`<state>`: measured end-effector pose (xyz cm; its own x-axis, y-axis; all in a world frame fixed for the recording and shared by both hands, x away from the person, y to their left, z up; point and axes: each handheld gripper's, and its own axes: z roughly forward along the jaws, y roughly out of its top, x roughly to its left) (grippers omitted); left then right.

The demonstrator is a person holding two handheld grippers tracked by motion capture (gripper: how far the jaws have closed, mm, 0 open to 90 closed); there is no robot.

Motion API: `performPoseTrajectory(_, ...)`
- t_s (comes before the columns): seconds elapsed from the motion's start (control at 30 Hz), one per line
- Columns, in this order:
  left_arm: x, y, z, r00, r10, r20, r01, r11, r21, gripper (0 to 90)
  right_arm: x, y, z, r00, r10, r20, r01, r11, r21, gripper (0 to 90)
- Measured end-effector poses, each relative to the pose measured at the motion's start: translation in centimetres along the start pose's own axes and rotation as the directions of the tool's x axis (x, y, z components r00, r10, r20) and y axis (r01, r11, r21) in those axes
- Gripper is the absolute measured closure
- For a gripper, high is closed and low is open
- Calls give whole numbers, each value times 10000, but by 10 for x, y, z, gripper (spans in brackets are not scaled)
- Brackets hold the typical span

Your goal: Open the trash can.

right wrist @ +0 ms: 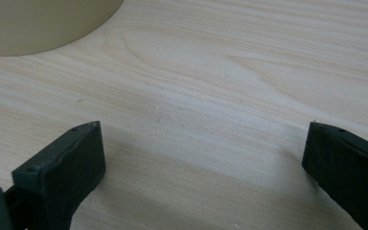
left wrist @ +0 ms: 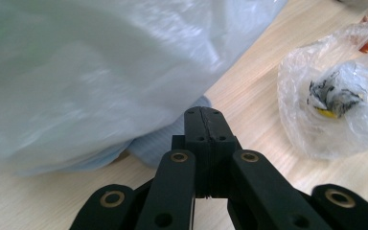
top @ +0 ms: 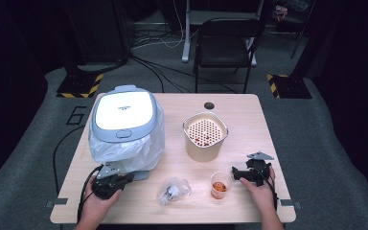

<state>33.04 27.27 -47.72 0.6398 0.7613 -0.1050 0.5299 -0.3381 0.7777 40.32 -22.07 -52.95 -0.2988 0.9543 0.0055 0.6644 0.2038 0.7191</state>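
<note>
A lidded white and grey bin (top: pixel 123 115) stands at the table's left, with a clear plastic liner bag (top: pixel 129 148) hanging around it. My left gripper (top: pixel 130 178) lies just in front of that bin, held by a hand, its jaws shut with nothing between them. In the left gripper view the shut gripper (left wrist: pixel 203 115) points at the bin's base beneath the liner bag (left wrist: pixel 100 72). A crumpled clear plastic bundle (top: pixel 173 190) (left wrist: pixel 330 110) lies to its right. My right gripper (top: pixel 235 173) (right wrist: pixel 201 163) rests open on the wood beside a small clear cup (top: pixel 219 185) of orange contents.
A beige perforated basket pot (top: pixel 205 136) (right wrist: pixel 38 24) stands mid-table behind the cup. A dark round grommet (top: pixel 209 105) sits near the wooden table's (top: pixel 263 139) far edge. A black chair (top: pixel 225 43) and floor cables lie beyond.
</note>
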Motion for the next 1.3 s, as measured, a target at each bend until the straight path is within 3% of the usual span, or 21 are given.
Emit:
performPoseTrajectory(0.13,-3,1,8,9997,-140,-215,137,9998,-157,900,0,0,0,10000,1,0,-1,10000,-1,4)
performPoseTrajectory(0.2,-5,1,12,9964,-706,-477,701,9975,-118,900,0,0,0,10000,2,1,-2,10000,0,4)
performPoseTrajectory(0.3,-3,0,17,9979,-459,-446,456,9989,-71,900,0,0,0,10000,2,1,-2,10000,0,4)
performPoseTrajectory(0.37,-4,-2,22,9953,-804,-531,794,9966,-208,900,0,0,0,10000,0,-1,0,10000,0,4)
performPoseTrajectory(0.4,-3,-3,23,9957,-723,-571,714,9973,-169,900,0,0,0,10000,-4,-2,4,10000,-4,4)
performPoseTrajectory(0.47,-4,-3,26,9923,-984,-747,968,9950,-241,900,0,0,0,10000,-2,-2,2,10000,-2,4)
performPoseTrajectory(0.67,-4,-5,33,9927,-660,-1010,649,9978,-136,900,0,0,0,10000,5,0,-5,10000,-1,4)
performPoseTrajectory(0.77,-3,-6,33,9920,-821,-961,801,9965,-251,900,0,0,0,10000,-15,-8,15,10000,-3,4)
performPoseTrajectory(0.9,-5,-7,35,9919,-732,-1037,714,9972,-211,900,0,0,0,10000,-25,-14,25,10000,-5,4)
performPoseTrajectory(1.0,-4,-8,37,9945,-349,-989,331,9993,-200,900,0,0,0,10000,-23,-16,23,10000,-8,4)
performPoseTrajectory(1.03,-3,-8,36,9950,-344,-942,327,9993,-192,900,0,0,0,10000,-20,-14,20,10000,-3,4)
performPoseTrajectory(1.1,-1,-8,36,9934,-737,-879,719,9972,-226,900,0,0,0,10000,-23,-14,23,10000,-4,4)
performPoseTrajectory(1.23,-2,-9,38,9920,-754,-1011,721,9967,-359,900,0,0,0,10000,-21,-16,21,10000,-9,4)
performPoseTrajectory(1.3,-1,-7,38,9928,-686,-982,678,9976,-123,900,0,0,0,10000,-16,-16,16,10000,-8,4)
